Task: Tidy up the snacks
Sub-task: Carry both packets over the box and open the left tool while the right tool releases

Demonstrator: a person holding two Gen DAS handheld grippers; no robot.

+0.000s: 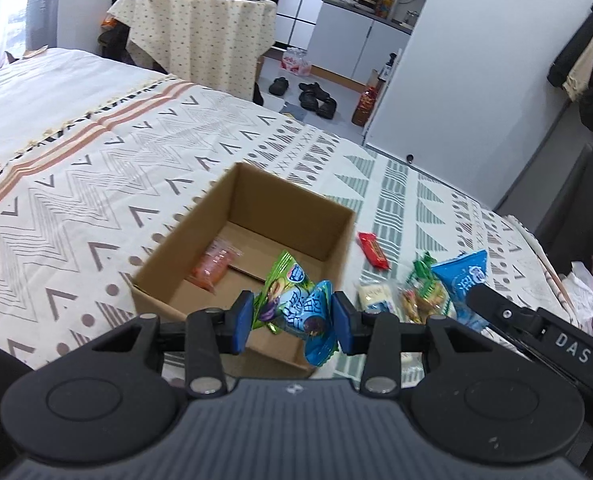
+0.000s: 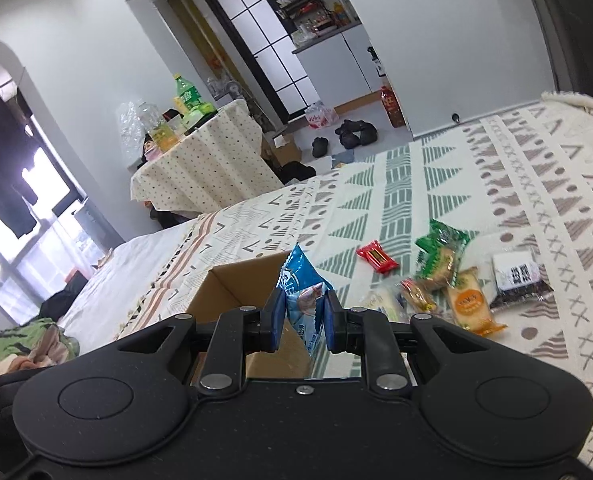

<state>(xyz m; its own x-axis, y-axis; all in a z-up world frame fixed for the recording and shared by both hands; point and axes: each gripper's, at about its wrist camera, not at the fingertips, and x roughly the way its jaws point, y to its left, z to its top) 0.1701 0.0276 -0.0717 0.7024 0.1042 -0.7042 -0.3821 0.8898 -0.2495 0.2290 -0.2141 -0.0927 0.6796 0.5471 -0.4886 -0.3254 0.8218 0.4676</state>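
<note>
An open cardboard box stands on the patterned bedspread with an orange snack packet inside. My left gripper is shut on a green and blue snack packet above the box's near edge. My right gripper is shut on a blue snack packet, beside the box; it shows at the right of the left wrist view. Loose snacks lie right of the box: a red bar, a green packet, an orange packet and a dark packet.
The bedspread stretches left and far of the box. A small table with a dotted cloth holds bottles beyond the bed. Shoes lie on the floor. A dark chair stands at the right.
</note>
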